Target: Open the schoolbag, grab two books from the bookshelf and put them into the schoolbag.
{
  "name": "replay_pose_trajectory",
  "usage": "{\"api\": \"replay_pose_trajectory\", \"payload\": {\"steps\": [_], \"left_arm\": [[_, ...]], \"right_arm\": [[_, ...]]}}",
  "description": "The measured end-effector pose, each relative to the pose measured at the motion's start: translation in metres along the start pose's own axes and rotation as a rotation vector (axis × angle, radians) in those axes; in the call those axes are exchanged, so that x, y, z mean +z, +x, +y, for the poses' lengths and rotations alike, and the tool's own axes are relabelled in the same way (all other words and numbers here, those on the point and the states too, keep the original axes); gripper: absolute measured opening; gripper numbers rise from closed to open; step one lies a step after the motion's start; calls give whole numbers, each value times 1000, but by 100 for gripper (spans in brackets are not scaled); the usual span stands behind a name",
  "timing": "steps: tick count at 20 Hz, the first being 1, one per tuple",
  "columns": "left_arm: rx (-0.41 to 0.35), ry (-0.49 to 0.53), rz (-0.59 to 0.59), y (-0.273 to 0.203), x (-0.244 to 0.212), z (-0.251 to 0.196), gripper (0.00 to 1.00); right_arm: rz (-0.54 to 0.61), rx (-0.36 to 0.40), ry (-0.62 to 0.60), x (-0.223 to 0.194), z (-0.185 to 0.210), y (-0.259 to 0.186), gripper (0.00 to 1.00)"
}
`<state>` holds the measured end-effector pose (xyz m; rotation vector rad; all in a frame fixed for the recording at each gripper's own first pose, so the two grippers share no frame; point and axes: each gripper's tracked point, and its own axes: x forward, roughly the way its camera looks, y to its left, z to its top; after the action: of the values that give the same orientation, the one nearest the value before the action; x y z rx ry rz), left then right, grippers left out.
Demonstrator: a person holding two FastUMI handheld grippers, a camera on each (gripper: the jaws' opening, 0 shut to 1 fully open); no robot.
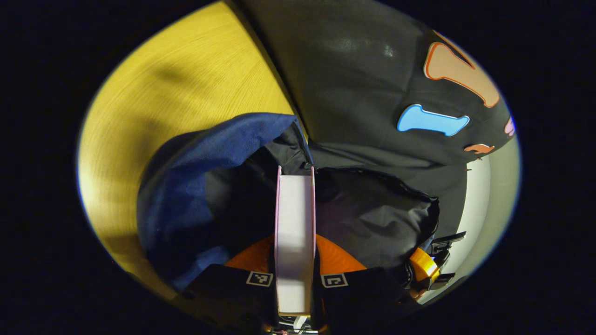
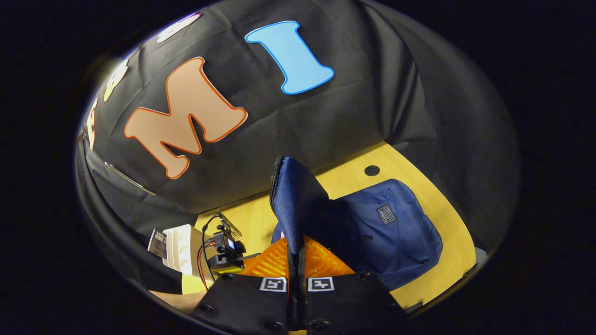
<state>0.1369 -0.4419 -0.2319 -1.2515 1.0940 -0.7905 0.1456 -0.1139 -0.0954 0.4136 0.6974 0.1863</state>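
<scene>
Schoolbag (image 2: 386, 228) blue, mouth open | left jaws clamp white-edged book (image 1: 294, 232) | right jaws pinch bag flap (image 2: 295, 204)

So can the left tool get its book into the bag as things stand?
Probably yes: the book points at the bag's dark opening, and the right tool holds the flap up.

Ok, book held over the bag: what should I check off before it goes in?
1. Left gripper clamped on the book: ok, both fingers press its covers.
2. Right gripper holding the flap of the schoolbag up: ok, shut on the fabric.
3. Opening wide enough: ok, the dark interior gapes beside the book.
4. Book aimed at the opening: ok, its far edge points into the opening.
5. Interior free of obstruction: cannot tell, too dark.
6. Bag resting flat on the table: ok.
</scene>
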Motion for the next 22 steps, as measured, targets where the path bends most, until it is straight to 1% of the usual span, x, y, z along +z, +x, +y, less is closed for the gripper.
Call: {"api": "replay_pose_trajectory", "payload": {"steps": [2,3,4,6,8,9,10,11,14,15,17,18,19,21,22], "left_arm": [[0,-7,13,9,-5,2,23],[0,-9,17,14,-9,3,25],[0,-11,21,18,-11,3,23],[-3,-17,22,28,-13,4,25],[-6,-22,23,36,-14,3,23],[-7,-23,24,39,-14,3,25],[-7,-24,27,40,-15,3,23],[-6,-27,25,42,-14,4,23],[4,-16,31,42,-17,3,26],[48,4,22,39,-16,10,30],[121,51,2,37,-11,21,58],[165,73,-17,32,-4,28,54],[216,107,-46,28,2,37,63],[255,153,-41,17,3,35,78],[284,184,-28,14,0,34,75]], "right_arm": [[0,-2,4,0,-1,0,3],[-1,-3,6,1,-1,-1,3],[-1,-4,6,0,-1,-1,2],[0,-5,7,1,-1,-2,3],[-1,-6,10,1,-1,-3,3],[-1,-5,10,2,-1,-2,3],[0,-6,10,1,-1,-2,3],[1,-4,11,1,-2,-2,3],[3,-2,15,2,-3,-1,3],[4,-2,16,2,-3,-1,3],[5,1,21,2,-4,0,3],[6,3,23,2,-4,1,3],[5,2,24,2,-4,0,3],[4,4,28,3,-4,1,3],[5,3,28,2,-4,1,4]]}}
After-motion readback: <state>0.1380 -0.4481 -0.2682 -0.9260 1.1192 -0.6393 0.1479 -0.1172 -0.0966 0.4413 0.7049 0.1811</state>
